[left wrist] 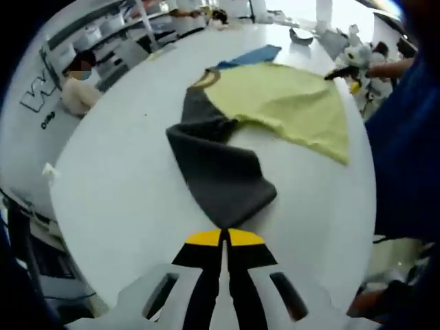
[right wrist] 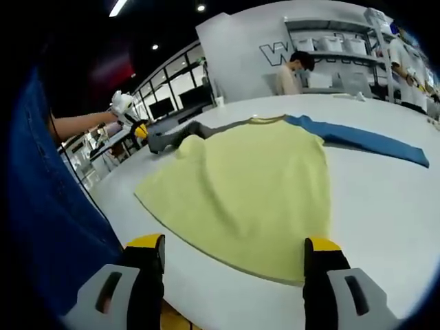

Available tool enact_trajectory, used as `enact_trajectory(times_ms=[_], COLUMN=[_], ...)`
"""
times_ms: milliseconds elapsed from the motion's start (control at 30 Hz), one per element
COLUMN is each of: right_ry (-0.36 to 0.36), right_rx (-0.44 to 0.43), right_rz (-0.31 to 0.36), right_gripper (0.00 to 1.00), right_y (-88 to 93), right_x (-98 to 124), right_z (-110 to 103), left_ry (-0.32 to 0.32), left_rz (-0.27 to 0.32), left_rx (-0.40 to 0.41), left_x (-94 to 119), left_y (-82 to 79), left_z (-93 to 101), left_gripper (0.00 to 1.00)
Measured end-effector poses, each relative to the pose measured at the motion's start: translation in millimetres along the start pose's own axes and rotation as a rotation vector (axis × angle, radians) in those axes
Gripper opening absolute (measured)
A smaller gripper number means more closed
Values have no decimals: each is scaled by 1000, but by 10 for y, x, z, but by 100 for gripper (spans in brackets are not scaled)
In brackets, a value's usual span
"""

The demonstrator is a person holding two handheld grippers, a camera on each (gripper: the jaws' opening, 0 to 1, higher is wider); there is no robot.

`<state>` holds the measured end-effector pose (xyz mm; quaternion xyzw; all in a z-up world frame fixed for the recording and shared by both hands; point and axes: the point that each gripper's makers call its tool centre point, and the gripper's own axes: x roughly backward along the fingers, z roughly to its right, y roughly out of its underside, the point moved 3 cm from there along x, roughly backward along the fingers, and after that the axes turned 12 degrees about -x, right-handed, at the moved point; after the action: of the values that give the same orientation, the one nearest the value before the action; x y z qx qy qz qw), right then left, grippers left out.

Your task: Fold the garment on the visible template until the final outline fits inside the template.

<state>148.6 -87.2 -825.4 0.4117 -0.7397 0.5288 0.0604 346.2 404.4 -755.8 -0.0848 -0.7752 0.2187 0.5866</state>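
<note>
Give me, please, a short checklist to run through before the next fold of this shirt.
1. Left gripper shut on the grey sleeve: ok.
2. Right gripper open near the hem of the yellow body: ok.
3. Grey sleeve folded onto the body: not ok, it lies on the table.
4. Blue sleeve folded in: not ok, spread out.
5. Template outline visible: cannot tell.

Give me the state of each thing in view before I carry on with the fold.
Shirt: on the table, yellow body spread, not yet folded.
Grey sleeve: pulled out sideways, its cuff pinched in the left gripper.
Blue sleeve: laid out flat, straight.
Left gripper: shut on the grey sleeve.
Right gripper: open, jaws wide apart at the shirt's hem, holding nothing.
</note>
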Motion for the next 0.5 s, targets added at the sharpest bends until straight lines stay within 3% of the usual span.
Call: enact_trajectory(times_ms=[67,500], right_ry=[1,12], right_rx=[-4,-17], right_rz=[1,8], right_gripper=[83,80], right_y=[-3,-17], right_x=[0,2], right_z=[0,29], left_ry=[30,0], left_rz=[-22,-116], left_rx=[20,118], left_x=[72,97], left_y=[84,587], left_z=[-24,-354], left_gripper=[0,0])
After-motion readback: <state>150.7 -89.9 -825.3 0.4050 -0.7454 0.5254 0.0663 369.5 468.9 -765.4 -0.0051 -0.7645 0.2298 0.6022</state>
